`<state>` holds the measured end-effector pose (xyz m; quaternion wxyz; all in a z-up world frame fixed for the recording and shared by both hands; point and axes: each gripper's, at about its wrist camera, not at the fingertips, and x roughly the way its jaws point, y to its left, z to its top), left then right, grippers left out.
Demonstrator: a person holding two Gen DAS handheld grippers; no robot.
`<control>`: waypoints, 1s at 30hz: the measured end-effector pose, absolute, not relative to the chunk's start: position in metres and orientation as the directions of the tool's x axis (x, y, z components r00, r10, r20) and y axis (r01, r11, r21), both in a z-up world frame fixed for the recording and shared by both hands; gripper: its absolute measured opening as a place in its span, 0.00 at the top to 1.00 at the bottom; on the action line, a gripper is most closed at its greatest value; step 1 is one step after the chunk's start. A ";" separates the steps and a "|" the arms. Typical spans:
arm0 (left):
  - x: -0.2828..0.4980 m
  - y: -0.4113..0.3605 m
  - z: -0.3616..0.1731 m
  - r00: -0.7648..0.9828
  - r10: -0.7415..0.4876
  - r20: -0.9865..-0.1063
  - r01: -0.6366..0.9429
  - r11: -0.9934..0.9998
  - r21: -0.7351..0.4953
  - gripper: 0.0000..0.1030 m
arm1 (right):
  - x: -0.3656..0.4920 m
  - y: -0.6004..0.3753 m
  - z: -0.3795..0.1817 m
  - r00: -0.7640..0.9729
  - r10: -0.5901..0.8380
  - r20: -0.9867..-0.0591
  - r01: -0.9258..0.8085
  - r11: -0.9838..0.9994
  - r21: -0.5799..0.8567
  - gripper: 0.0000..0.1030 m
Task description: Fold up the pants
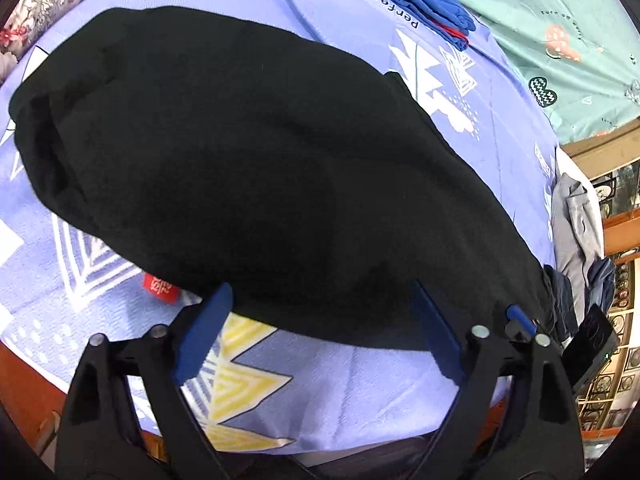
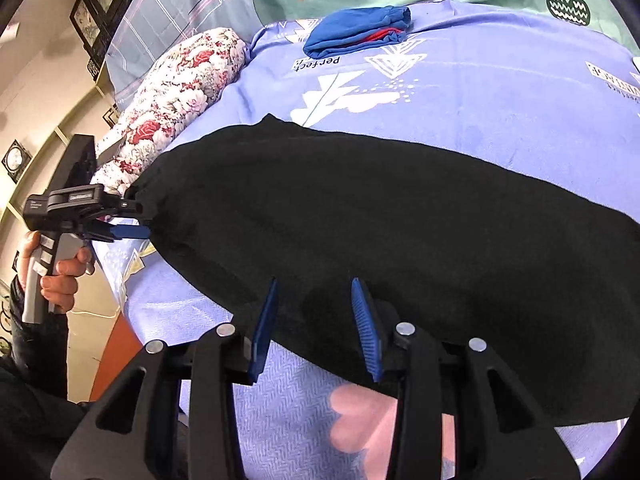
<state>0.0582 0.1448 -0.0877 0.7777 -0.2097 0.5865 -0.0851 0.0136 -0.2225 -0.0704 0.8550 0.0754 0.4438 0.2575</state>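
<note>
The left tool [image 1: 320,300] stood wide apart over the near edge of the black pants [image 1: 248,168], gripping nothing. The right tool [image 2: 314,292] was about half spread, its fingers [image 2: 366,328] straddling the same hem, pads not pressing. The pants lay flat across the lilac bedsheet [image 2: 500,92], a folded blue garment [image 2: 360,34] well beyond them.

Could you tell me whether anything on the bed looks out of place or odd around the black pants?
One small thing: a red tag pokes out from under the near edge of the black pants, lying on the lilac sheet. Otherwise the pants lie fairly flat, and the blue folded garment sits apart, neatly.
</note>
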 end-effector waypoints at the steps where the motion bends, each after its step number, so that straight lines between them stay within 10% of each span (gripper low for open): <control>1: 0.059 0.144 -0.089 0.296 -0.378 -0.877 -0.120 0.896 -0.427 0.18 | 0.014 -0.222 -0.070 0.476 0.506 -0.719 -0.375 0.856 0.355 0.62; 11: 0.076 0.139 -0.093 0.316 -0.356 -0.879 -0.174 0.889 -0.423 0.26 | 0.014 -0.223 -0.067 0.484 0.512 -0.710 -0.376 0.854 0.359 0.62; 16: 0.072 0.144 -0.084 0.370 -0.270 -0.889 -0.182 0.917 -0.354 0.88 | 0.016 -0.220 -0.068 0.477 0.496 -0.725 -0.380 0.861 0.339 0.60; 30: 0.072 0.154 -0.096 0.350 -0.413 -0.841 -0.193 0.847 -0.496 0.88 | 0.012 -0.214 -0.071 0.478 0.484 -0.733 -0.377 0.867 0.326 0.54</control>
